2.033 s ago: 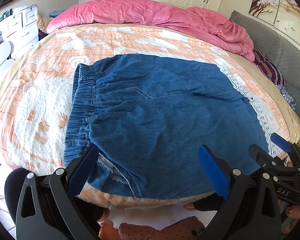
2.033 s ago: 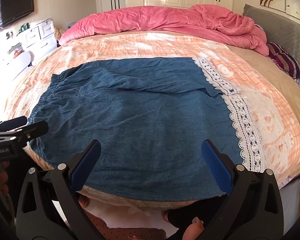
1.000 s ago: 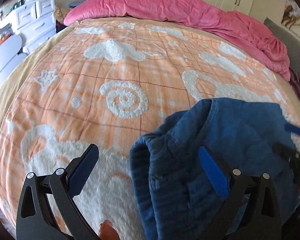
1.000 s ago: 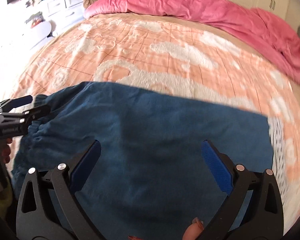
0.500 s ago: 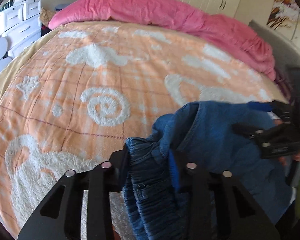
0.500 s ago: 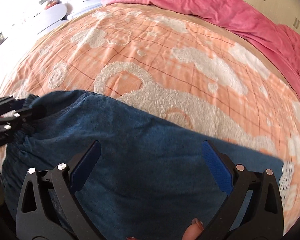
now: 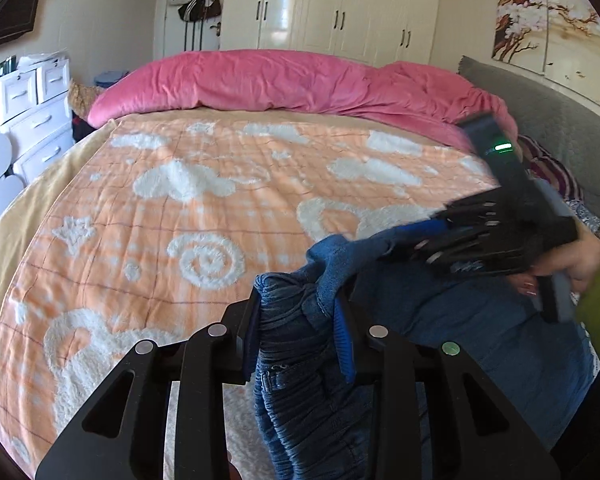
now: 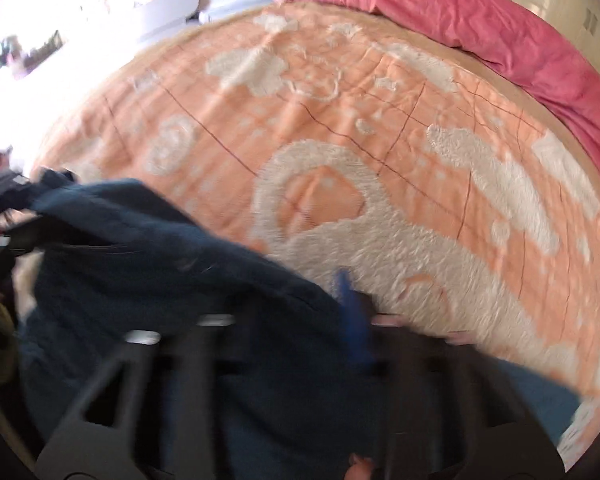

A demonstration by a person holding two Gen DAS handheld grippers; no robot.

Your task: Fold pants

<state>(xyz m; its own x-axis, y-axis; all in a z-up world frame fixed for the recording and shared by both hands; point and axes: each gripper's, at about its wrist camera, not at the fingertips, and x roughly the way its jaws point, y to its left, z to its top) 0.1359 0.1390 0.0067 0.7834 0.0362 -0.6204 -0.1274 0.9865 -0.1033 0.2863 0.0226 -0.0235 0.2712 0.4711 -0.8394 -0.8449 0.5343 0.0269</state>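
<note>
denim pants [image 7: 300,344] bunch at the waistband in my left hand-held gripper [image 7: 296,344], clamped tight, lifted over the near edge of the bed [image 7: 204,208]. my right hand-held gripper [image 8: 340,320] has just been closing, pinching their far edge.

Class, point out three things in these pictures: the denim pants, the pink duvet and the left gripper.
denim pants [image 7: 300,400], left wrist view, on the gathered waistband.
pink duvet [image 7: 284,80], left wrist view, on its rumpled middle at the bed's far side.
left gripper [image 7: 296,336], left wrist view, midway between the fingertips clamping the denim.
</note>
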